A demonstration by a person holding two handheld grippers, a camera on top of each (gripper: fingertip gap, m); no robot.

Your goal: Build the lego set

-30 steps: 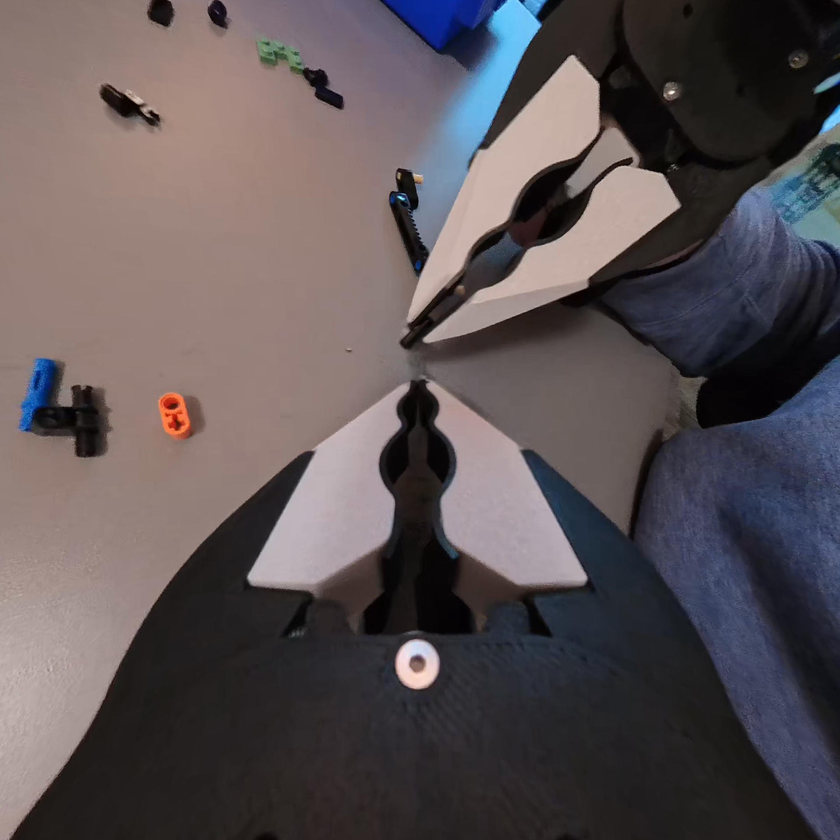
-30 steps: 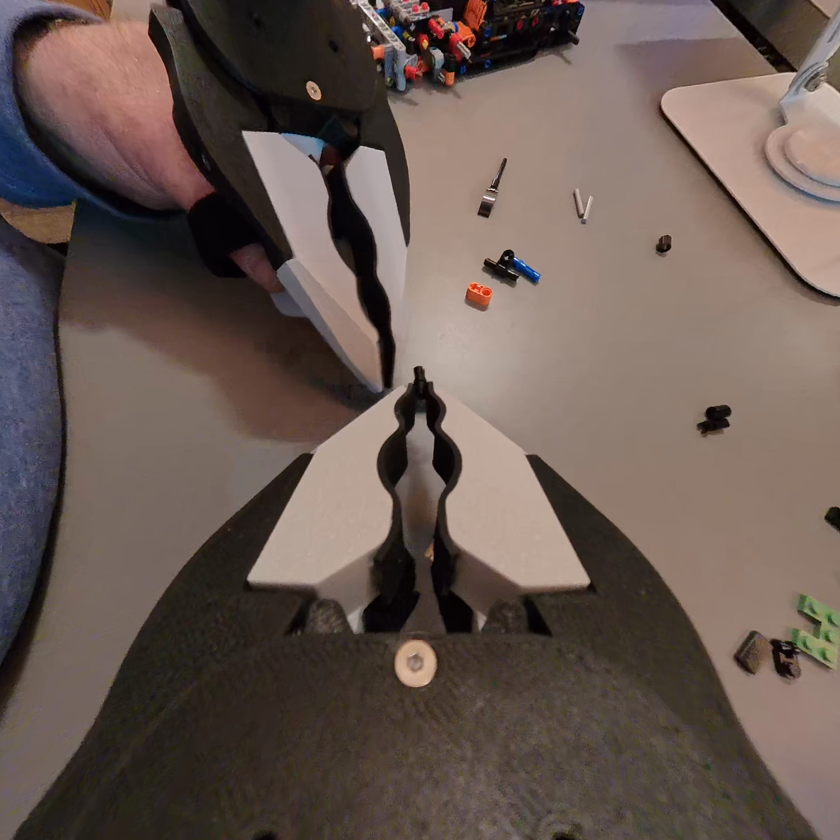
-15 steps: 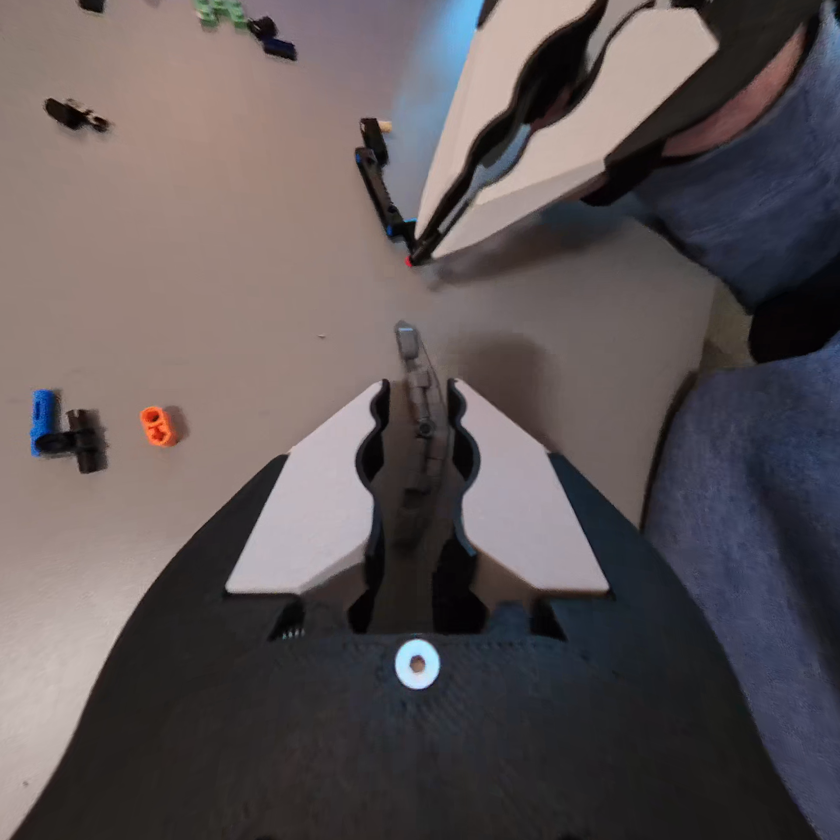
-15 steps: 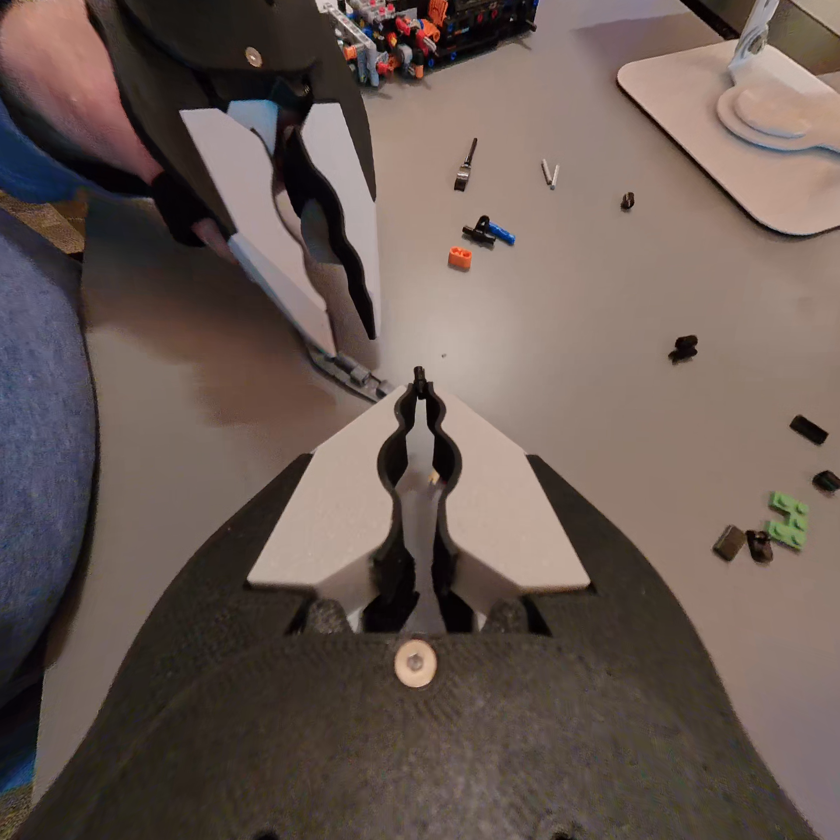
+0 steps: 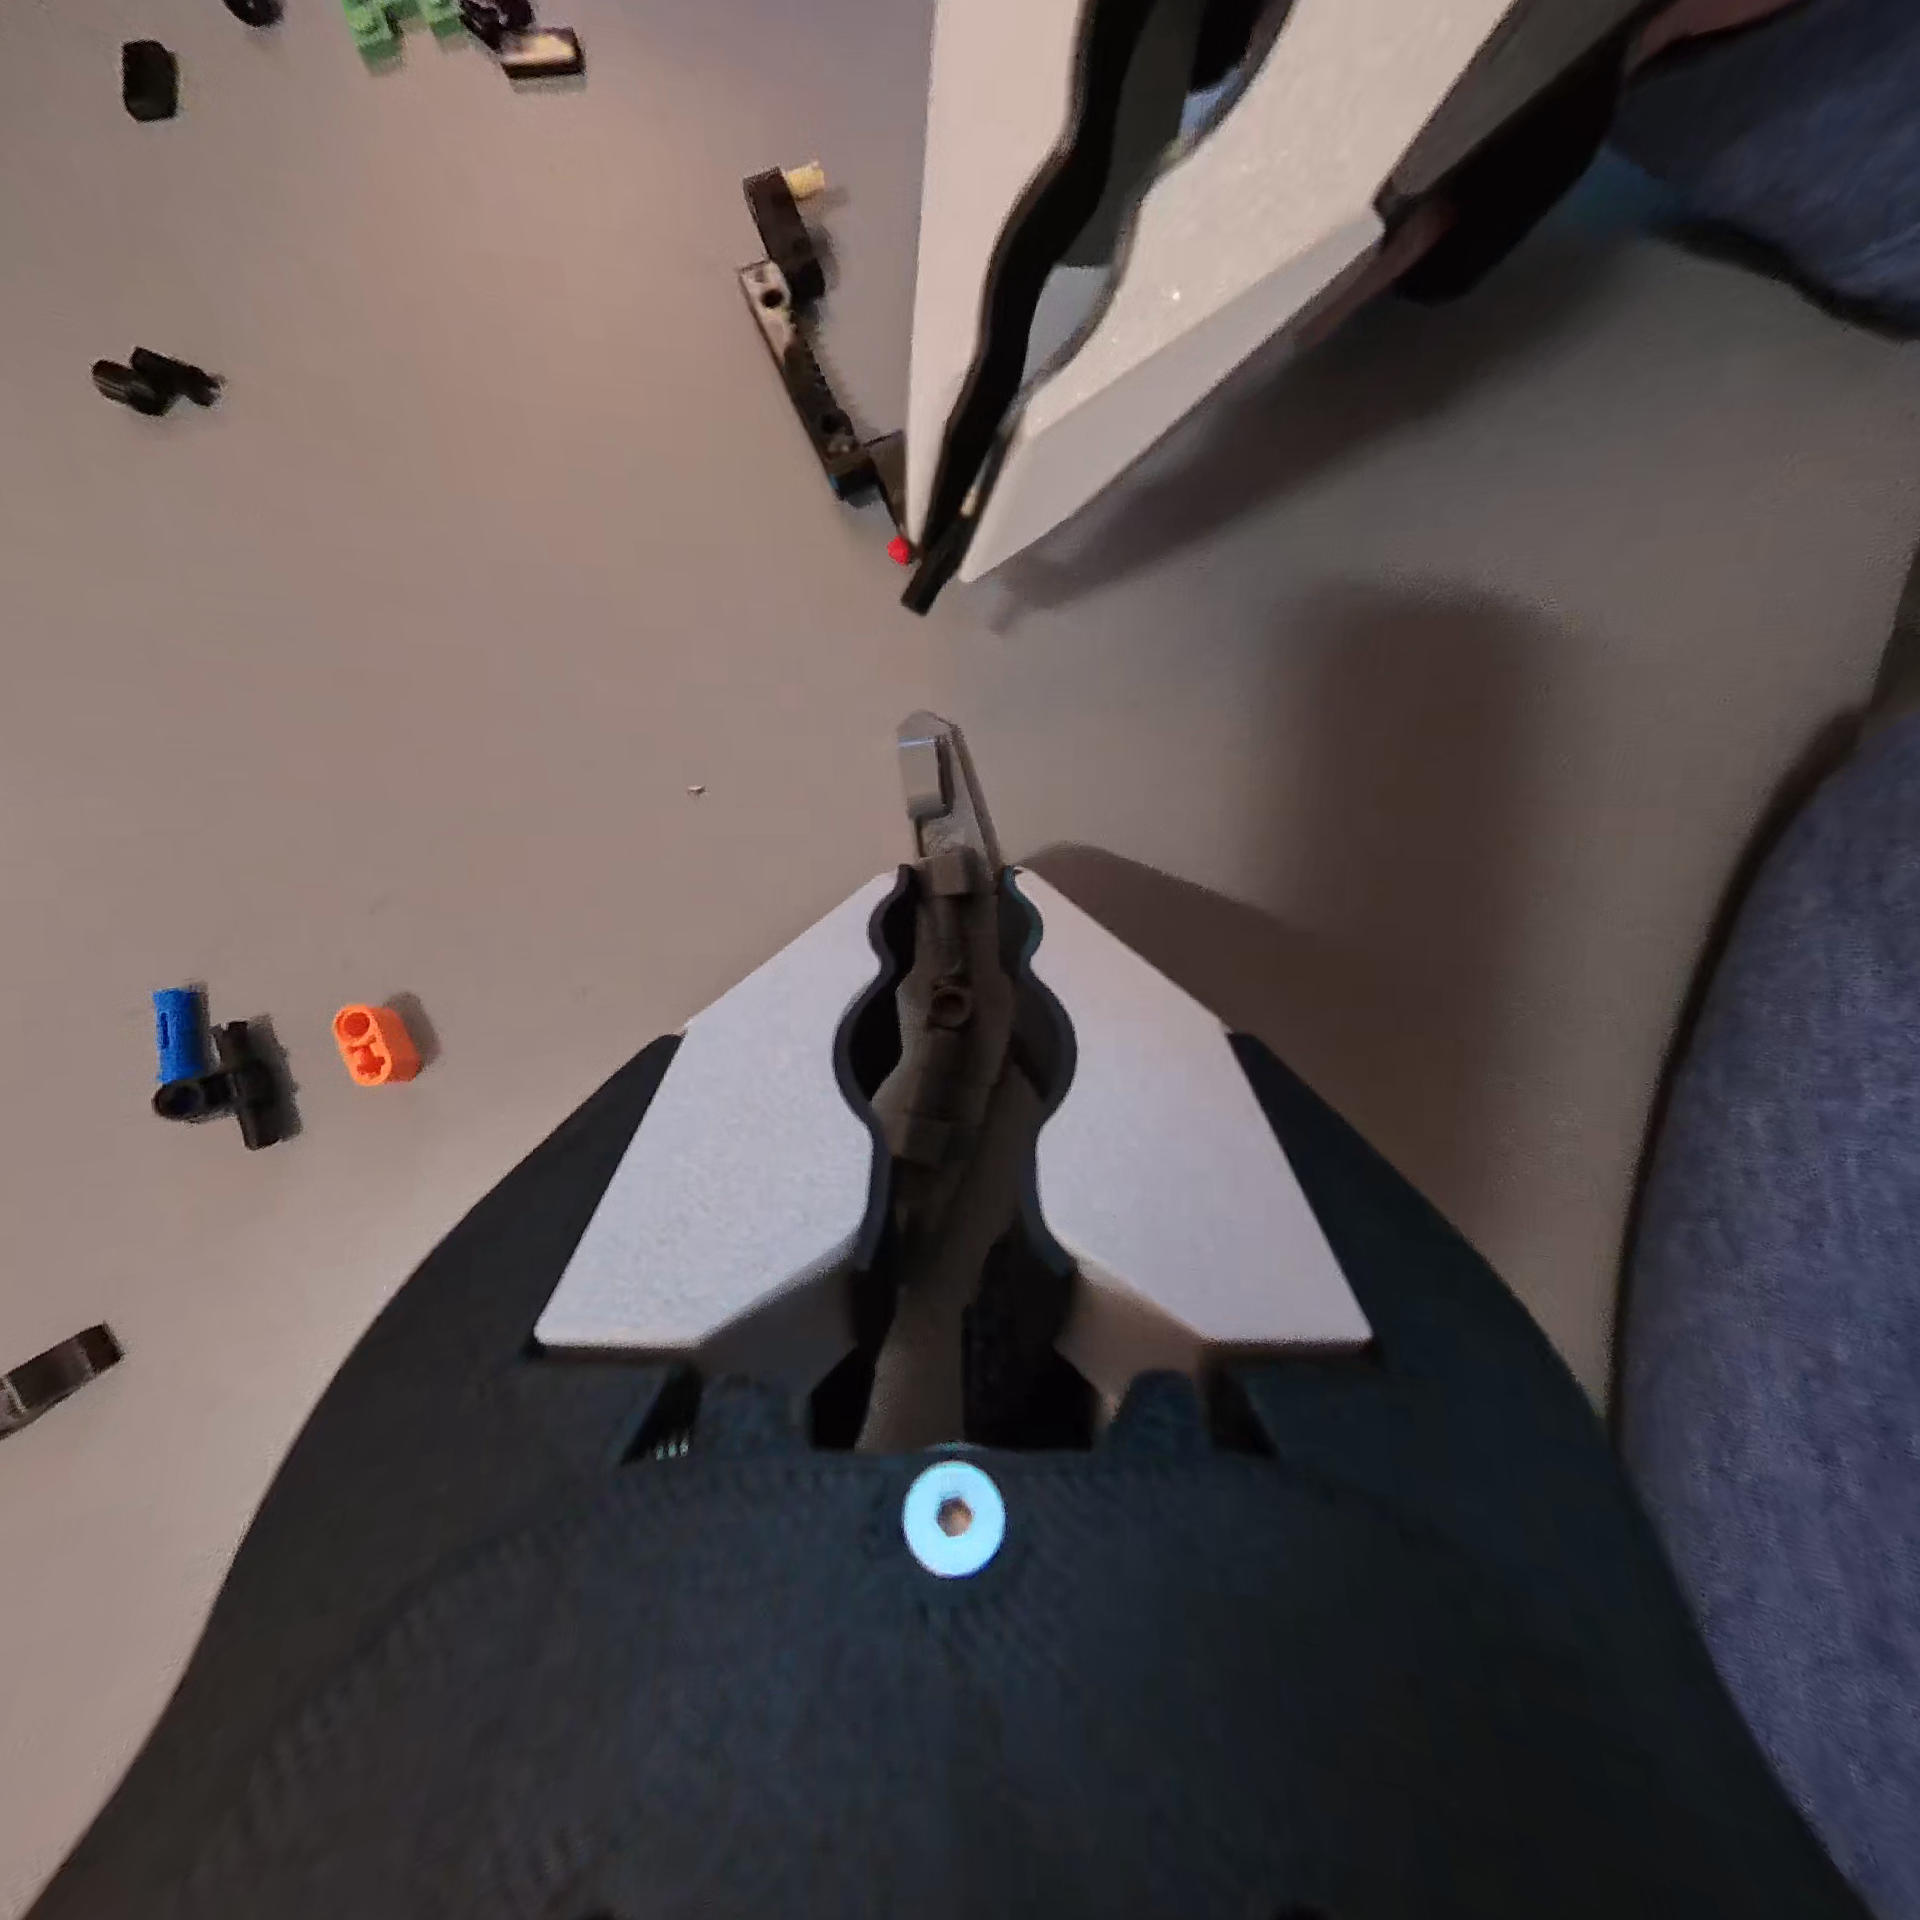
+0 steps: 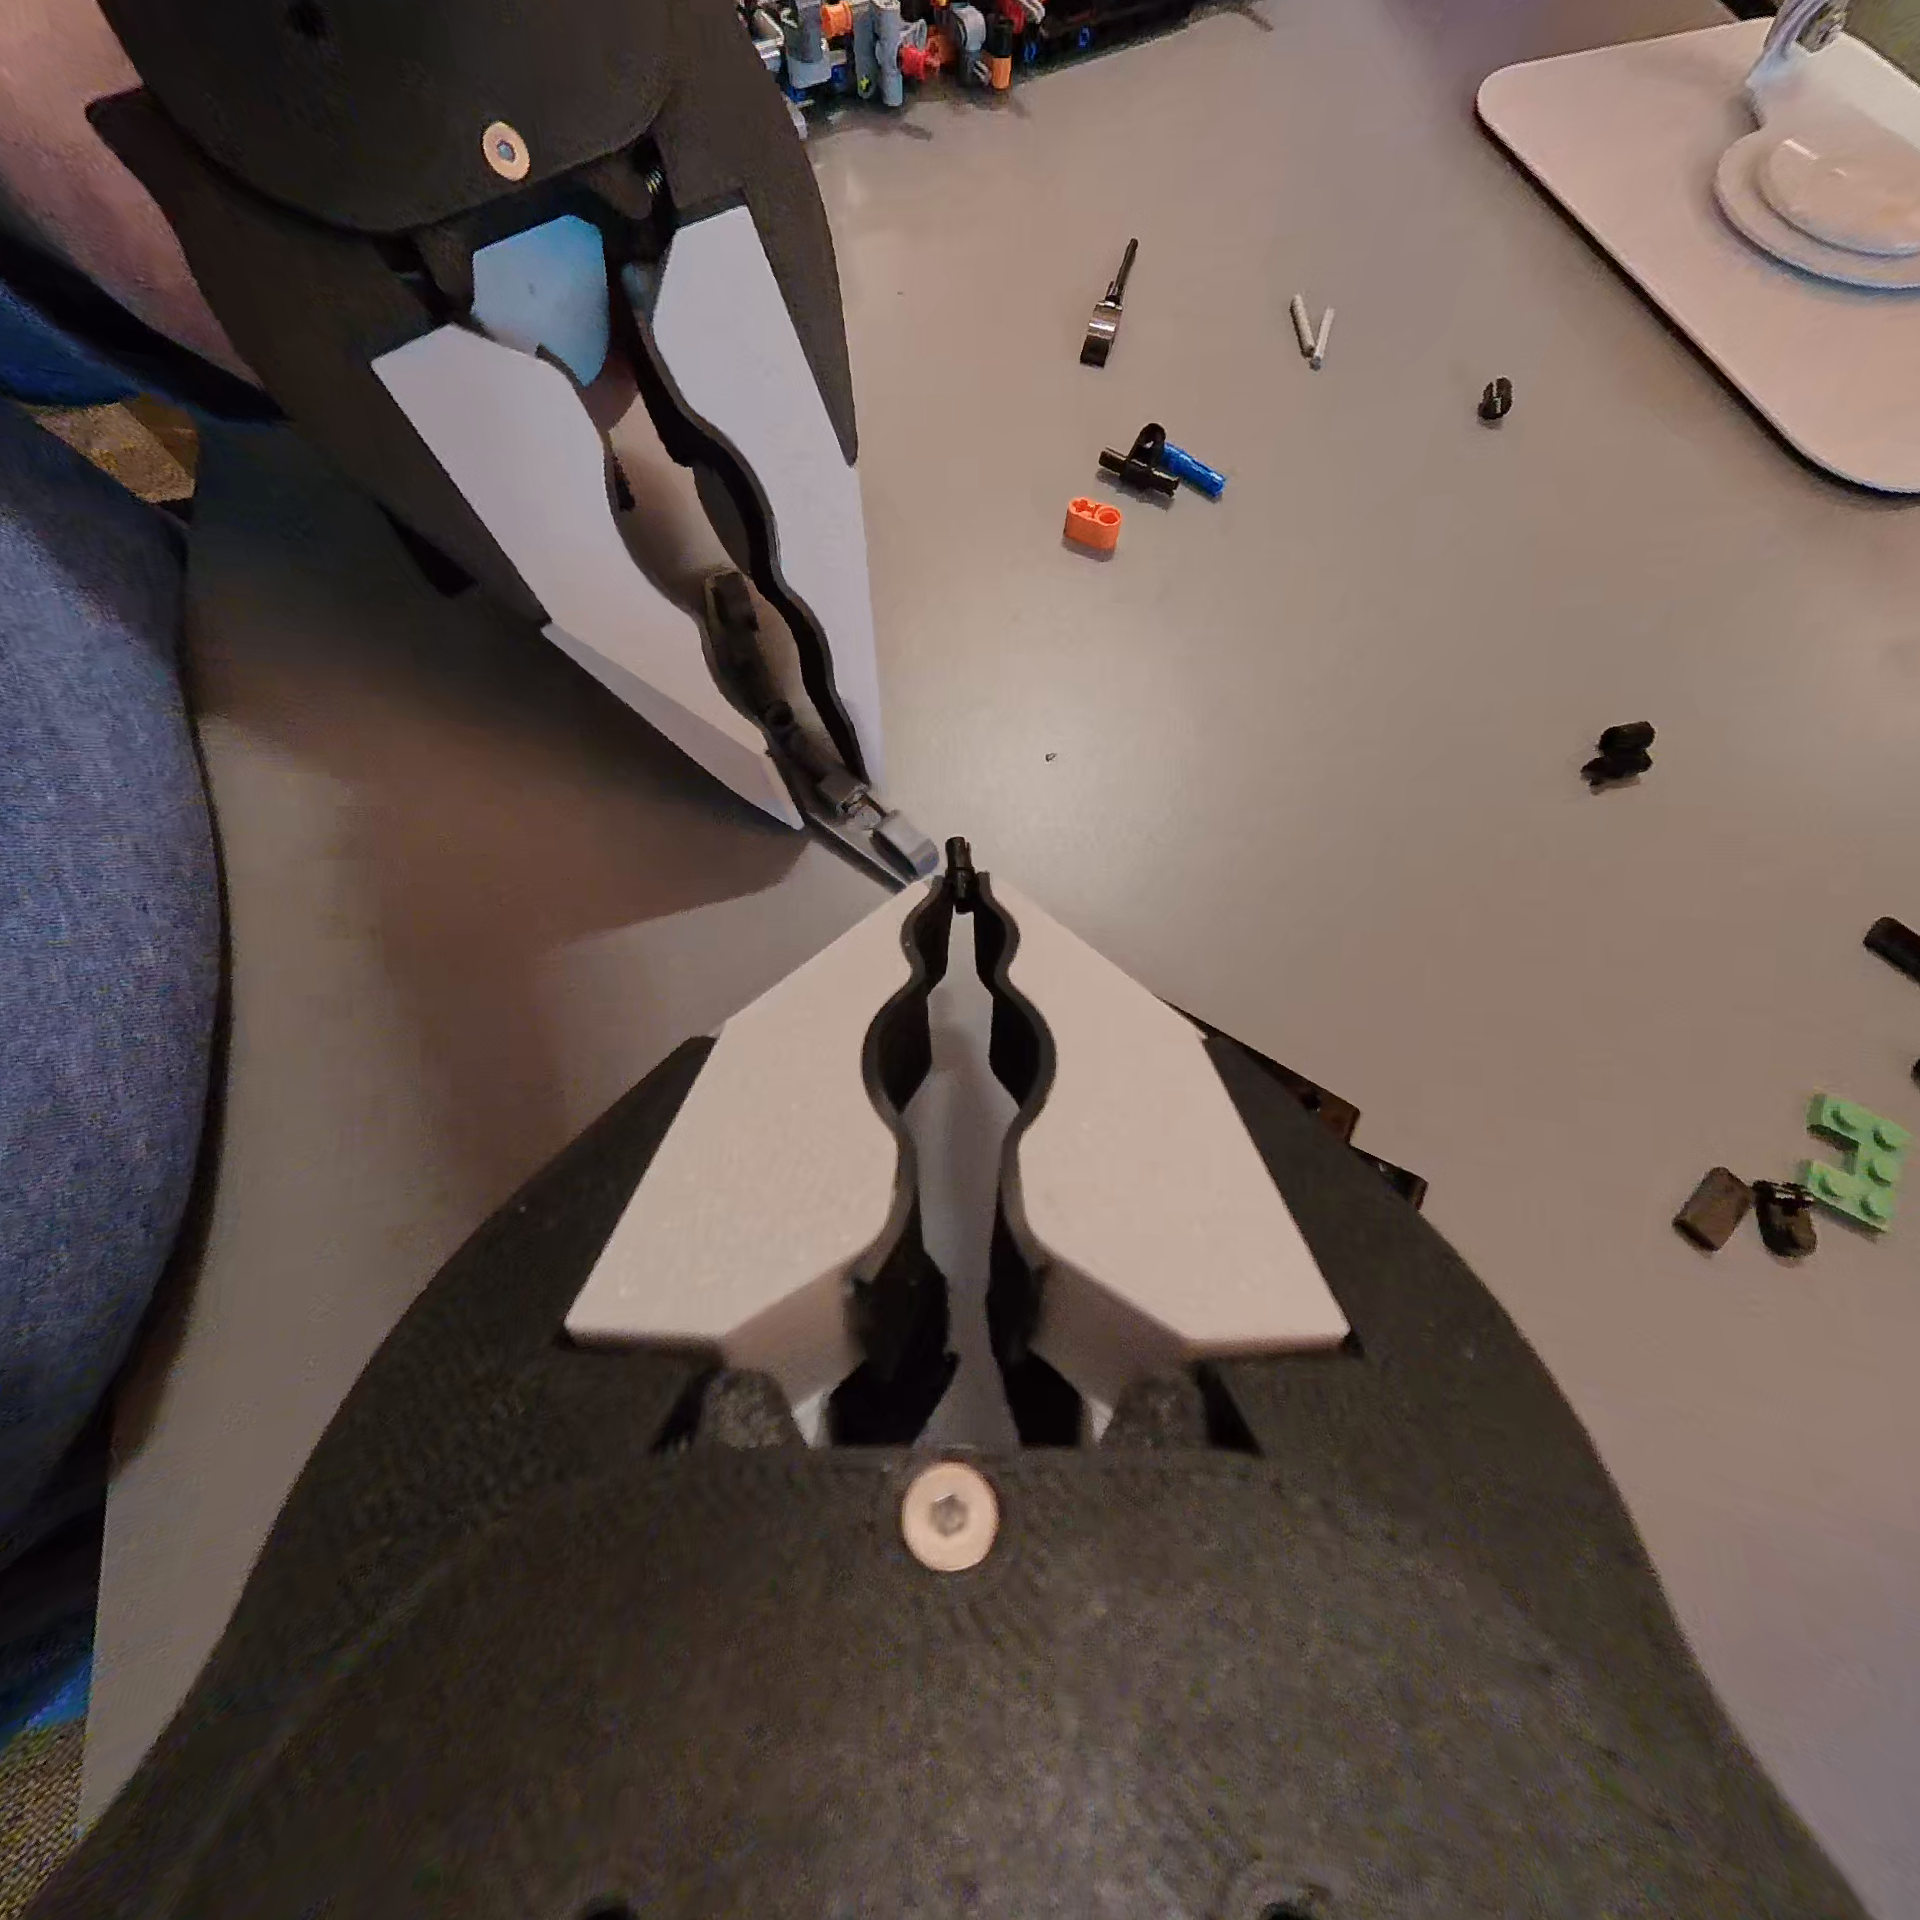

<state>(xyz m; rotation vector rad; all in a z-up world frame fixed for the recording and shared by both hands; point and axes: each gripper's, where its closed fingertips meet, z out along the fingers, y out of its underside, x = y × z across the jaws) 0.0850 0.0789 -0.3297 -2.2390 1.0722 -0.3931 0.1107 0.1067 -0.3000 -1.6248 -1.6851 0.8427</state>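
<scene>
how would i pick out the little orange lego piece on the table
On the grey table, find the loose parts left of the white stand base. The small orange two-hole plastic connector lies just nearer than a black-and-blue pin piece; it is the only loose orange part.

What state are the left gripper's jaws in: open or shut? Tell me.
Shut on the grey beam. The left gripper has its jaws pressed against the beam's sides, whose tip sticks out past them.
</scene>
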